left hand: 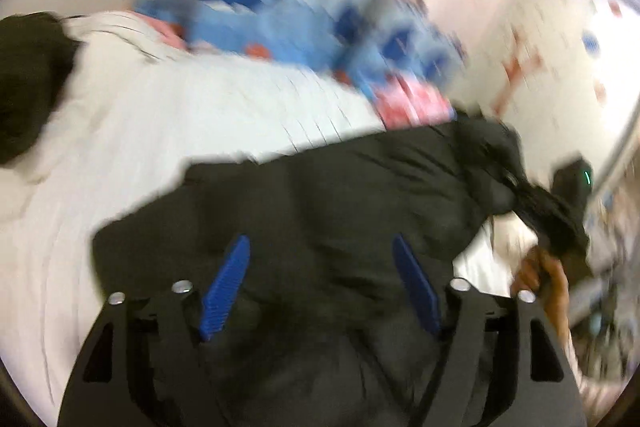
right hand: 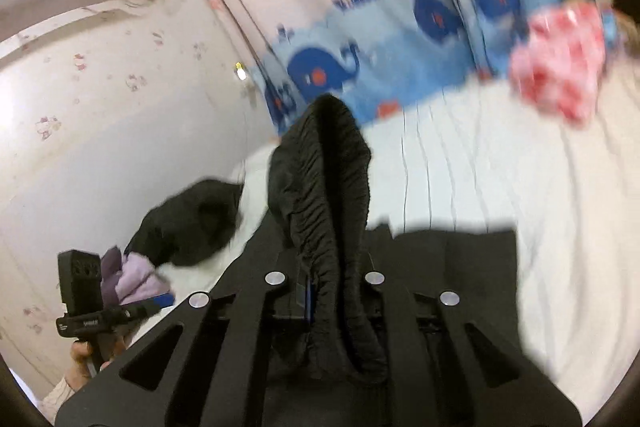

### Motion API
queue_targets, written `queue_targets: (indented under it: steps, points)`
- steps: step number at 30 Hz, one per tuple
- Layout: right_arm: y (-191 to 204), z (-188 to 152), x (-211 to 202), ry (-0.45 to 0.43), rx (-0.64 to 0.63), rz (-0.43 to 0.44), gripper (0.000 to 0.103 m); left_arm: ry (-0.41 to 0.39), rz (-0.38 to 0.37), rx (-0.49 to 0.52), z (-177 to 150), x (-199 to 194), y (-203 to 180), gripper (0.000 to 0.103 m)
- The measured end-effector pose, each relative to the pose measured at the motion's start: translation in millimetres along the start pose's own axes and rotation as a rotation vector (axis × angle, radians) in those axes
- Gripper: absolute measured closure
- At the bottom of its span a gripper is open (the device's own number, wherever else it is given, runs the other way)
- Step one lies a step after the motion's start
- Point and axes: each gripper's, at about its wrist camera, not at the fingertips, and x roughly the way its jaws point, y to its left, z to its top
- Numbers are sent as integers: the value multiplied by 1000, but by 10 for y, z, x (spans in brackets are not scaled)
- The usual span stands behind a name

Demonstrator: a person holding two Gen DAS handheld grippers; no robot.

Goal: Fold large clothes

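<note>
My right hand-held gripper [right hand: 326, 291] is squeezed tight on a bunched, stretchy edge of the black clothes [right hand: 320, 187]. That edge sticks up past the fingers, away from me. My left hand-held gripper [left hand: 320, 291] is wide, with nothing between its blue pads [left hand: 224, 291]. The black clothes [left hand: 320, 195] lie right under it and just ahead, running long from left to right across the white bed [left hand: 140, 115]. So my left one is nearer the flat part. Farther off is a blue whale curtain [right hand: 400, 39]. The left view is very blurry, and I cannot tell what kind of clothes these are.
</note>
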Motion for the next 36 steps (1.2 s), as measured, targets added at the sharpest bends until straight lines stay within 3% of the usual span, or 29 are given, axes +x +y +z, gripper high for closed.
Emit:
queue_targets:
  steps: [2, 5, 7, 11, 14, 15, 17, 19, 20, 21, 23, 26, 27, 28, 30, 32, 33, 36]
  points:
    - [-37, 221, -35, -5, -28, -36, 94, -56, 0, -45, 88, -53, 158, 27]
    - [-217, 290, 180, 48, -33, -110, 94, -40, 21, -90, 52, 173, 336, 27]
    - [-548, 134, 348, 130, 11, -154, 94, 8, 53, -118, -35, 456, 446, 27]
    - [-1219, -405, 774, 307, 111, -226, 94, 141, 194, -140, -293, 1079, 719, 27]
    - [-1590, -768, 967, 422, 189, -206, 91, 182, 255, -93, -482, 1258, 816, 27]
    - [-1661, -834, 967, 439, 214, -192, 86, 188, 273, -78, -497, 1271, 797, 27]
    - [-1737, -835, 873, 419, 259, -195, 79, 185, 309, -59, -507, 1209, 727, 27]
    - [-1823, -770, 664, 369, 316, -204, 67, 134, 335, -9, -439, 1029, 575, 27]
    - [-1811, -717, 544, 338, 318, -248, 63, 105, 346, 17, -388, 943, 494, 27]
    - [-1745, -628, 387, 286, 289, -314, 61, 59, 357, 53, -324, 825, 379, 26]
    - [-1569, -460, 223, 200, 208, -361, 59, 10, 363, 83, -231, 713, 271, 21]
    - [-1148, -244, 275, 123, 65, -318, 40, -42, 379, 91, -94, 745, 192, 19]
    - [-1001, -223, 402, 138, 12, -302, 29, -37, 374, 84, -68, 814, 195, 19]
    - [-877, -242, 615, 187, -42, -281, 26, -28, 380, 75, -62, 907, 216, 19]
    - [-849, -346, 898, 265, -97, -286, 26, 3, 401, 63, -100, 1096, 280, 19]
    - [-984, -565, 1321, 383, -139, -370, 26, 61, 443, 42, -179, 1348, 433, 19]
    - [-1160, -692, 1494, 433, -136, -411, 26, 88, 460, 36, -239, 1447, 500, 19]
    - [-1525, -908, 1604, 460, -3, -329, 26, 130, 451, 22, -373, 1645, 642, 19]
